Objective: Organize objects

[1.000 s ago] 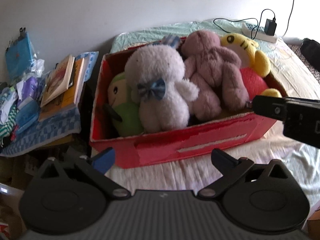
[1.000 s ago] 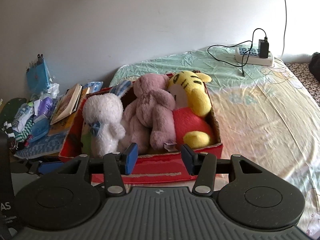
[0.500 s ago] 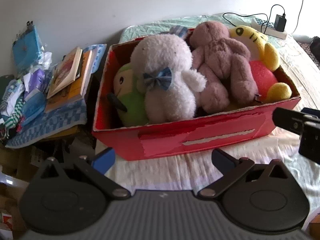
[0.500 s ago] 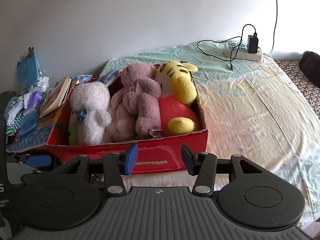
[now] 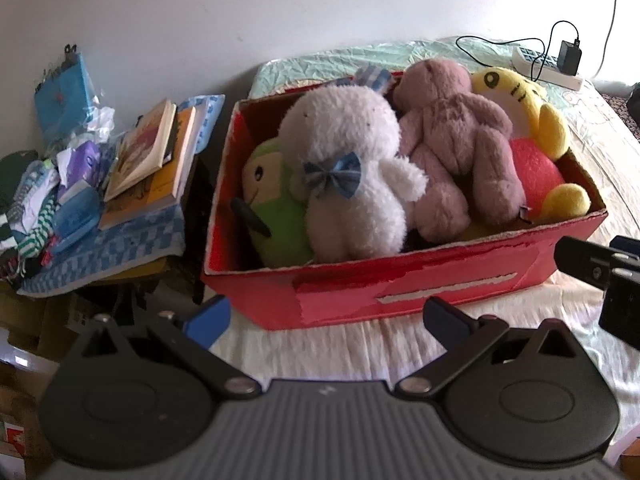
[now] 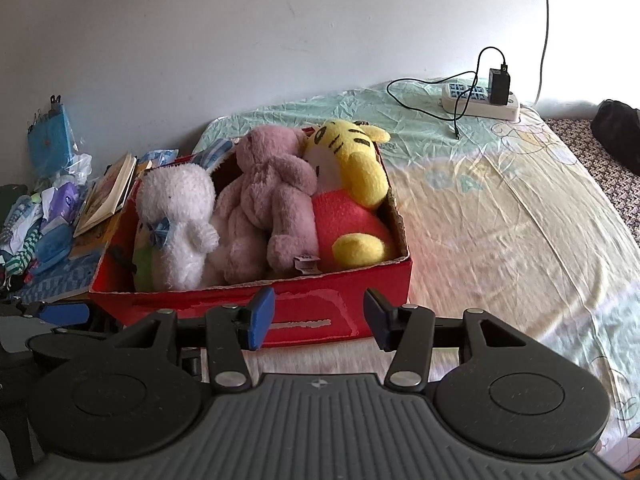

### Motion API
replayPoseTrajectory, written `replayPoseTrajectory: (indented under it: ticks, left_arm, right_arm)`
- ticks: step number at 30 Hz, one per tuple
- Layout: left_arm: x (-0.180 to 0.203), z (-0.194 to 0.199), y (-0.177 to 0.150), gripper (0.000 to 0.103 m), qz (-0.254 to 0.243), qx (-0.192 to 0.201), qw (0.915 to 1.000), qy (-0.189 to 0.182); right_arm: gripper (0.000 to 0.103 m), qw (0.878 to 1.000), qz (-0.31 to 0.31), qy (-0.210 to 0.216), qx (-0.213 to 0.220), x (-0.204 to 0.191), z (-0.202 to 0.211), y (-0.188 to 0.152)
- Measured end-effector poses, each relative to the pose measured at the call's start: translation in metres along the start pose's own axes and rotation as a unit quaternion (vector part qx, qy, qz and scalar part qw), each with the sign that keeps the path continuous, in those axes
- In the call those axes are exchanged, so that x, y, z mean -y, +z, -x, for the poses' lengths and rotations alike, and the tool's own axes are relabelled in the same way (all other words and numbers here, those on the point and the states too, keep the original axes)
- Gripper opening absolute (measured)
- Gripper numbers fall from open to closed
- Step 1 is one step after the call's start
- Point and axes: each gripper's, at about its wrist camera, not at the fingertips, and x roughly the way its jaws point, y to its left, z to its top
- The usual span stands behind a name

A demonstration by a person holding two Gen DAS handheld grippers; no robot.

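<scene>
A red cardboard box (image 5: 420, 276) (image 6: 304, 300) stands on the bed. Packed inside are a white plush with a blue bow (image 5: 348, 176) (image 6: 176, 216), a pink bear (image 5: 456, 144) (image 6: 264, 200), a yellow tiger plush (image 5: 532, 120) (image 6: 352, 172) and a green plush (image 5: 276, 208). My left gripper (image 5: 326, 318) hangs open just in front of the box's near wall, nothing between its fingers. My right gripper (image 6: 318, 318) is also open and empty, in front of the box's right half; part of it shows in the left wrist view (image 5: 600, 272).
Left of the box, a low stand under blue checked cloth (image 5: 100, 252) carries books (image 5: 148, 152), a blue pouch (image 5: 60, 92) and crumpled items. A power strip with charger and cable (image 6: 480, 96) lies at the bed's far end. A wide stretch of sheet (image 6: 500, 220) lies right of the box.
Both grippers have drawn back from the box, so it sits farther ahead in each view. The toys and box have not moved. Both stay open.
</scene>
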Motion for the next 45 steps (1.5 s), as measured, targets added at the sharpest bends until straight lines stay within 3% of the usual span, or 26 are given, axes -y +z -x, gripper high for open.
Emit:
replayPoseTrajectory:
  ticks: [2, 18, 45]
  left_arm:
    - [-0.001, 0.001, 0.002, 0.102, 0.001, -0.001, 1.0, 0.002]
    - [-0.009, 0.006, 0.025, 0.103, 0.003, 0.028, 0.999, 0.033]
    - [-0.023, -0.016, 0.03, 0.103, 0.041, 0.009, 0.9987, 0.029]
  right_arm:
    - [0.057, 1.0, 0.0, -0.002, 0.002, 0.0, 0.002, 0.001]
    - [0.057, 0.999, 0.002, -0.018, 0.041, -0.006, 0.006, 0.032]
    - [0.07, 0.998, 0.012, -0.061, 0.019, -0.016, -0.029, 0.044]
